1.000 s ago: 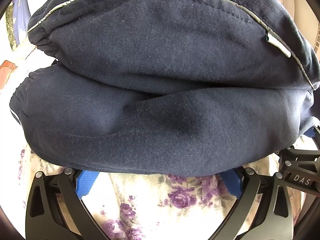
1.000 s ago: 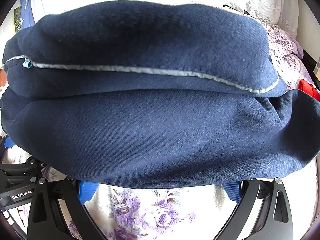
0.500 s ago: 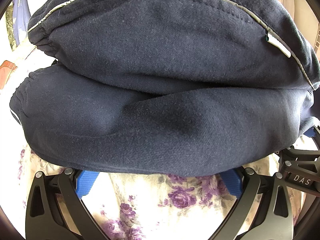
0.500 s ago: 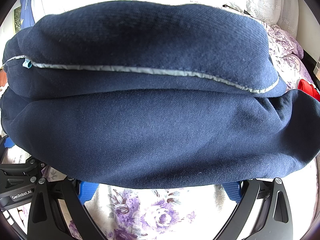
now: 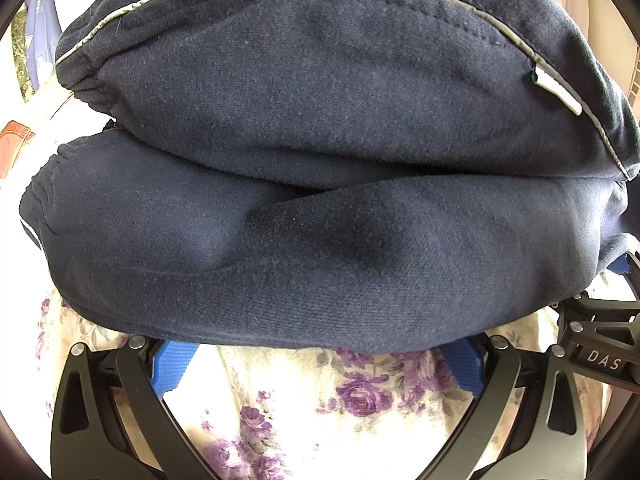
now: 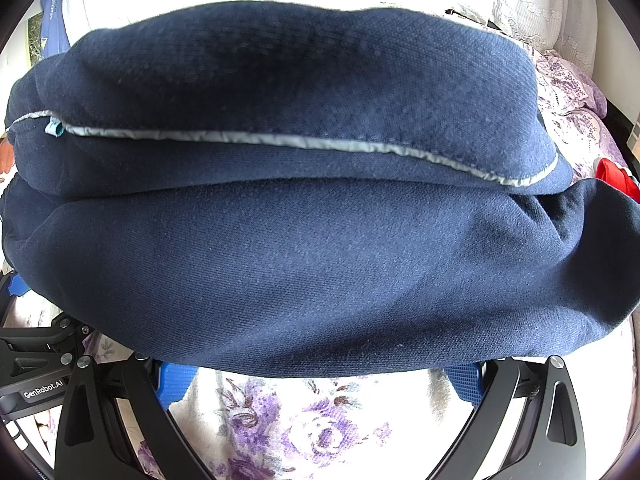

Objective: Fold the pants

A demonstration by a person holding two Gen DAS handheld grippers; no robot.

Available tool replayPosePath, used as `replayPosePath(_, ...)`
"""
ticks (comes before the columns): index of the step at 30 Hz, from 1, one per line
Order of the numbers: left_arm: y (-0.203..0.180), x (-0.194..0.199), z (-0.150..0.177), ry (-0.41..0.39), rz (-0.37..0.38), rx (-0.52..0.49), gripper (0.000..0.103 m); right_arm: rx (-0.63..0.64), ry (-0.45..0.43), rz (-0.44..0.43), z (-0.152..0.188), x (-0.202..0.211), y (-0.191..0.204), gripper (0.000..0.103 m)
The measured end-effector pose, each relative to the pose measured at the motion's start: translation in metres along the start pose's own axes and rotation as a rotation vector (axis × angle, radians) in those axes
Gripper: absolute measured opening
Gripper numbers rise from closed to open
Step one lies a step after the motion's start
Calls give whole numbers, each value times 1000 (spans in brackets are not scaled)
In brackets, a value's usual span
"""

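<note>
The pants (image 5: pixel 320 208) lie in a thick folded bundle on the flowered bed (image 5: pixel 304 408), long axis running crosswise in front of both grippers, the near edge draped over the fingertips. The left gripper (image 5: pixel 320 364) and right gripper (image 6: pixel 320 376) stand side by side at that edge, neither clearly nearer. Both have their jaws spread wide, blue pads (image 6: pixel 174 384) apart, gripping nothing that I can see. Any next move, I'd guess, pushes straight forward.
</note>
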State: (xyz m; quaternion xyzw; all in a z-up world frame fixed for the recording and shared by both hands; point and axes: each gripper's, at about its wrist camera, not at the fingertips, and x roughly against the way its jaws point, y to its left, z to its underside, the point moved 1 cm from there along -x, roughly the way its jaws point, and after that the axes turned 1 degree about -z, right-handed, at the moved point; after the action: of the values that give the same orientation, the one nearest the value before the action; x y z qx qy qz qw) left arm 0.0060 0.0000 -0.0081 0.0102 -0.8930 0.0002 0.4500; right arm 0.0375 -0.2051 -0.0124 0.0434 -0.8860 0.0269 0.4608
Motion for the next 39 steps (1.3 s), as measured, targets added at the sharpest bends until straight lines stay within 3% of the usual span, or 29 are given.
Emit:
replayPosePath(20, -2, 1, 0, -6, -21, -2, 99, 0, 0, 0, 0, 0, 0, 100)
replayPosePath(34, -49, 36, 4, -40, -85, -36, 99, -2, -3, -5, -1, 2, -1, 100)
replayPosePath(39, -40, 34, 1, -40, -84, -35, 99, -2, -3, -4, -1, 3, -4, 100)
